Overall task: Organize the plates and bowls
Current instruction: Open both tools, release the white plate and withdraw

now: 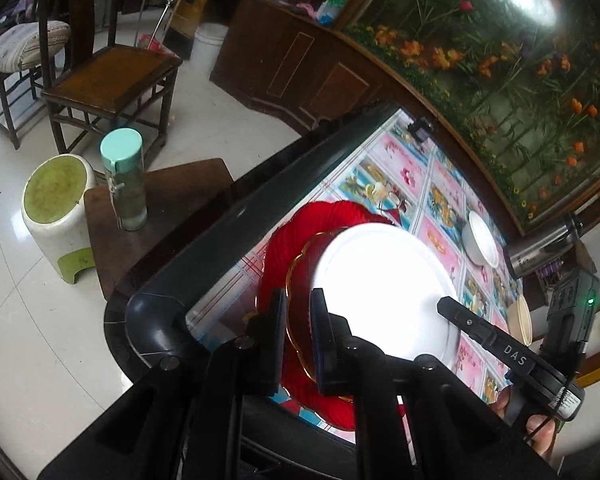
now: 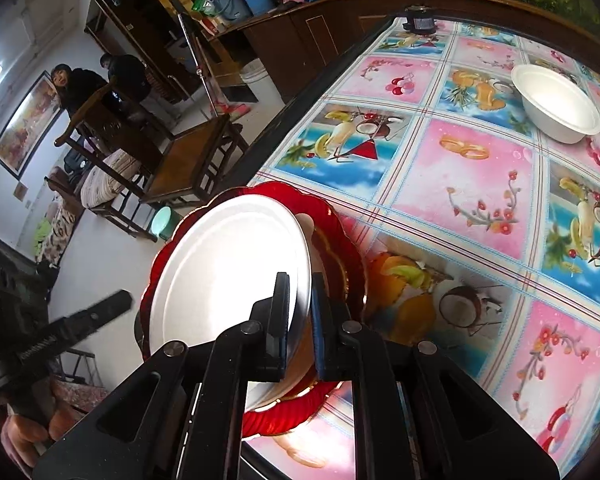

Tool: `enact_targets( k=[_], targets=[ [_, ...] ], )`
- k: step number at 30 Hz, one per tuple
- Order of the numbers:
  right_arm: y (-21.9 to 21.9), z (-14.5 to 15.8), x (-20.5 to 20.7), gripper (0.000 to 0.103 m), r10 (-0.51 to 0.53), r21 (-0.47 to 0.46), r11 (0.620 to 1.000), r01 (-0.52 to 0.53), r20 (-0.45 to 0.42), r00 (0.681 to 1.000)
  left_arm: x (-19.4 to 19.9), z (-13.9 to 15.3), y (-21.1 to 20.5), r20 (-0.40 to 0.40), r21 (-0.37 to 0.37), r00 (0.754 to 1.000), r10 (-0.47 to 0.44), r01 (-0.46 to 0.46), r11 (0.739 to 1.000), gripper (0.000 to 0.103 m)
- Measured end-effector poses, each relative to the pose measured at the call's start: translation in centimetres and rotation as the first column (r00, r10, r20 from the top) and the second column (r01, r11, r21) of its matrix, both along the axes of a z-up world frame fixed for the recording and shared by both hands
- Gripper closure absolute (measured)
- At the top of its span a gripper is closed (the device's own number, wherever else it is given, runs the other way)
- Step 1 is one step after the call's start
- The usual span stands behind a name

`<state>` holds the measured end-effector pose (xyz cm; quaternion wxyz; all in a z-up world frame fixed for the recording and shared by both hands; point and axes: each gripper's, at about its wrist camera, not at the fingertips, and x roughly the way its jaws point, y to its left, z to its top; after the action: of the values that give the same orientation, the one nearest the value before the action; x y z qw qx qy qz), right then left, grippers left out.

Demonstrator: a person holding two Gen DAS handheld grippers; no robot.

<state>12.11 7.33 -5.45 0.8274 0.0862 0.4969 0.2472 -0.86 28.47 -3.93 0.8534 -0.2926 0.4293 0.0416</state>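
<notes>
Left tool (image 1: 298,300) clenched on the near rim of a red plate (image 1: 284,240) with gold scalloped edge, at the table's (image 1: 236,216) corner over the patterned fruit-and-flower cloth (image 2: 480,184). Right tool (image 2: 300,292) clenched on the rim of a white plate (image 2: 228,264), held tilted above the red plate and overlapping most of it. Whether the white plate touches the red one: cannot tell. White bowl (image 2: 556,104) upright farther along the table, well apart from the plates. Another pale bowl edge (image 1: 522,320) at the table's far side, seen in left wrist view only. Metal flask (image 1: 540,248) lying near that side. Off the table: clear bottle with mint-green cap (image 1: 124,180) on a low dark stool, green-topped white stool (image 1: 56,208) beside it, wooden chair (image 1: 112,76) behind. Two people (image 2: 96,80) in background, right wrist view.
</notes>
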Motion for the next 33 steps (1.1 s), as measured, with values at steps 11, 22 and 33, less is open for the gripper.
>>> enact_targets(
  k=[11,22,33],
  targets=[
    [-1.2,-1.8,0.7,0.092,-0.043,0.075,0.996,0.046,-0.036,0.998,0.4,-0.5,-1.4,-0.003,-0.026,0.999,-0.054,0.054,0.998,0.092],
    [-4.2,-1.2,0.9,0.054,0.000,0.277,0.961,0.016,-0.056,0.998,0.5,-0.1,-2.4,-0.004,-0.021,0.996,-0.087,0.087,0.996,0.092],
    [-13.0,-3.1,1.7,0.054,-0.208,0.295,0.928,0.226,-0.091,0.974,1.8,1.4,-8.6,0.008,0.031,0.978,-0.210,0.209,0.977,0.092]
  ],
)
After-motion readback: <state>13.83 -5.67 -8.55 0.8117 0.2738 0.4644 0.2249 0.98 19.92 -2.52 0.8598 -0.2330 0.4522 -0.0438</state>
